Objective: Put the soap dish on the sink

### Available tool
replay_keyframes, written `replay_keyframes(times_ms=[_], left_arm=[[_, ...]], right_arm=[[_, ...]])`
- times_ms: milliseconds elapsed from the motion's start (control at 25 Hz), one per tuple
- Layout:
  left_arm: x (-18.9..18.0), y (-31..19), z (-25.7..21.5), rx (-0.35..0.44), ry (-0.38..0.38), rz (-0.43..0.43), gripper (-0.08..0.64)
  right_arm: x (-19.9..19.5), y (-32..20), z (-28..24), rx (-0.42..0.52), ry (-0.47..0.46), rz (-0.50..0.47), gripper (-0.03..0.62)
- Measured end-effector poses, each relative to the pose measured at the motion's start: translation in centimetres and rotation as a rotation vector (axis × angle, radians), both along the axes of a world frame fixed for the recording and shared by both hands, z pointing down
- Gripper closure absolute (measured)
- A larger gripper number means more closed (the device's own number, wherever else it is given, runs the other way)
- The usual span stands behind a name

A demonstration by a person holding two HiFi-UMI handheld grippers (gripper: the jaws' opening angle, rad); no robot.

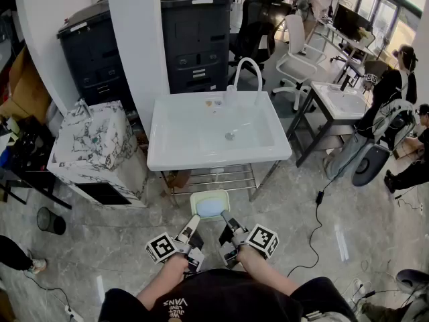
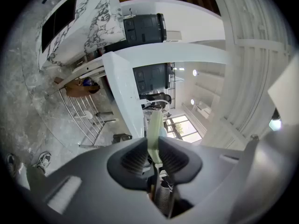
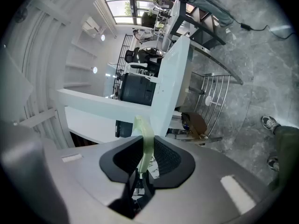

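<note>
A pale green soap dish [image 1: 209, 205] with a blue bar in it hangs in the air in front of the white sink [image 1: 167, 158]. It is below the sink's front edge. My left gripper [image 1: 193, 224] is shut on the dish's near left rim, and my right gripper [image 1: 226, 224] is shut on its near right rim. In the left gripper view the green rim [image 2: 154, 132] stands edge-on between the dark pads of the left gripper [image 2: 150, 157]. In the right gripper view the rim [image 3: 146, 141] is pinched the same way by the right gripper [image 3: 145, 157]. A white arched faucet [image 1: 247, 69] stands at the sink's back.
A metal rack [image 1: 211, 176] sits under the sink. A marbled cabinet [image 1: 94, 143] stands to its left and a dark printer [image 1: 196, 35] behind it. A second sink [image 1: 342, 99] and people are at the right. A cable [image 1: 320, 203] and a black bin [image 1: 50, 220] lie on the floor.
</note>
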State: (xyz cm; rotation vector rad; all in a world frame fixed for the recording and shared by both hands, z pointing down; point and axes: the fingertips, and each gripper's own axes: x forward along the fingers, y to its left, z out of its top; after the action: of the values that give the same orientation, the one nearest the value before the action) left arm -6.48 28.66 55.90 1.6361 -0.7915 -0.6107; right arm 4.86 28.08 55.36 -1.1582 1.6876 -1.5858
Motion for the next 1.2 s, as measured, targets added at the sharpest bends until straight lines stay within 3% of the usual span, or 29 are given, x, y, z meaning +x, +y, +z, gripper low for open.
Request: replay_keyframes(times_ms=[440,840,1200], left_arm=[[1.9,-5.3,-0.1,-0.004,0.003,-0.048,0.437],[5.1,-11.3,0.2,0.008,0.021,-0.138,0.437],[5.1,-15.0,0.7,-0.018,0.01,-0.172,0.437]], right_arm=[[1.9,-5.7,-0.1,-0.01,-0.019,-0.06,0.52],[4.8,-12.8,0.2,-0.018,-0.012,-0.177,0.522],[4.9,-16.8,0.6,-0.035,-0.014,-0.213,0.52]])
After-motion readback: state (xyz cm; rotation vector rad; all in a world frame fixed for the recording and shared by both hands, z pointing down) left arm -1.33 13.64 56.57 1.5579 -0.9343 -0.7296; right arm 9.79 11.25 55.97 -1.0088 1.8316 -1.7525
